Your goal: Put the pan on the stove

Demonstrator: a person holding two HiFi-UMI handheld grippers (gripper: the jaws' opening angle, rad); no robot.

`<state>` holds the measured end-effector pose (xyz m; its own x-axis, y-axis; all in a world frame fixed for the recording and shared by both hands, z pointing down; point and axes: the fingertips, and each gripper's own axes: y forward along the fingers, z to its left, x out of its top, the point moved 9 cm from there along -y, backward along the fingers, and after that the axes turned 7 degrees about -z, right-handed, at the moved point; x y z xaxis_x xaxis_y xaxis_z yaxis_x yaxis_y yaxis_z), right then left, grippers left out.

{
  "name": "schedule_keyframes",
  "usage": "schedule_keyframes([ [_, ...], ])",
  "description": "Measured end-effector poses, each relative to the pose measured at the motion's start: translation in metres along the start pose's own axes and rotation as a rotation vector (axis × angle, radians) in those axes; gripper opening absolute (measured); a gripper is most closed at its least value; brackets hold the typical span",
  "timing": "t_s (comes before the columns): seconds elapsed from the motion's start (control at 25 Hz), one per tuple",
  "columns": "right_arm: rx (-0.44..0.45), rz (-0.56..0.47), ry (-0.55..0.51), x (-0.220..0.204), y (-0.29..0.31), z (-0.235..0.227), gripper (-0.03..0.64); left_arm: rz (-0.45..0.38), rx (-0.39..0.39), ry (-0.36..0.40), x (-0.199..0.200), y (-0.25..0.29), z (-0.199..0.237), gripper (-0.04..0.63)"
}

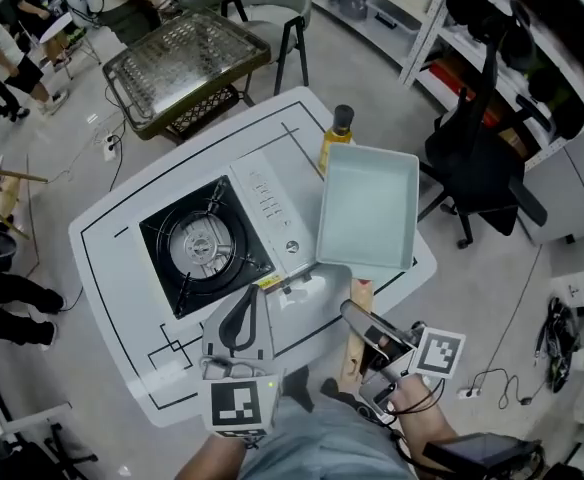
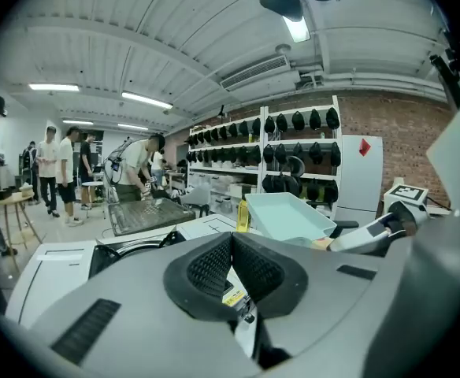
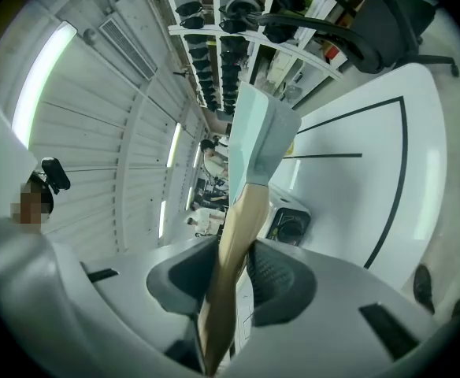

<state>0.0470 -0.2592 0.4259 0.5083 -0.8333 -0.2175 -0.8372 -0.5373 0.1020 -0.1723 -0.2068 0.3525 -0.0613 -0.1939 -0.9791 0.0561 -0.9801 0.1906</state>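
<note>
In the head view, the right gripper (image 1: 357, 318) clamped the wooden handle (image 1: 354, 343) of the pale pan (image 1: 367, 208), which hung over the table's (image 1: 122, 298) right edge, just beside the stove (image 1: 212, 243) at the table's middle. In the left gripper view, the left gripper (image 2: 231, 250) had its jaws together on nothing. In the right gripper view, the pads (image 3: 281, 278) pressed the handle from both sides.

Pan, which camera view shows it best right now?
Head view: the whole pan shows from above, its wooden handle in the right hand-held gripper. The left gripper view shows only one side; the right gripper view shows it edge-on beyond its clamped handle.
</note>
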Motion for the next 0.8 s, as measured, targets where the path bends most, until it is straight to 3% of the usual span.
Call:
schedule_keyframes([
  [0.48, 0.061, 0.178, -0.047, -0.042, 0.040, 0.030, 0.133, -0.043, 0.149, -0.037, 0.002, -0.057, 0.041, 0.018],
  [0.8, 0.104, 0.312, -0.061, -0.071, 0.075, 0.044, 0.133, -0.058, 0.288, -0.051, 0.001, -0.098, 0.071, 0.018],
])
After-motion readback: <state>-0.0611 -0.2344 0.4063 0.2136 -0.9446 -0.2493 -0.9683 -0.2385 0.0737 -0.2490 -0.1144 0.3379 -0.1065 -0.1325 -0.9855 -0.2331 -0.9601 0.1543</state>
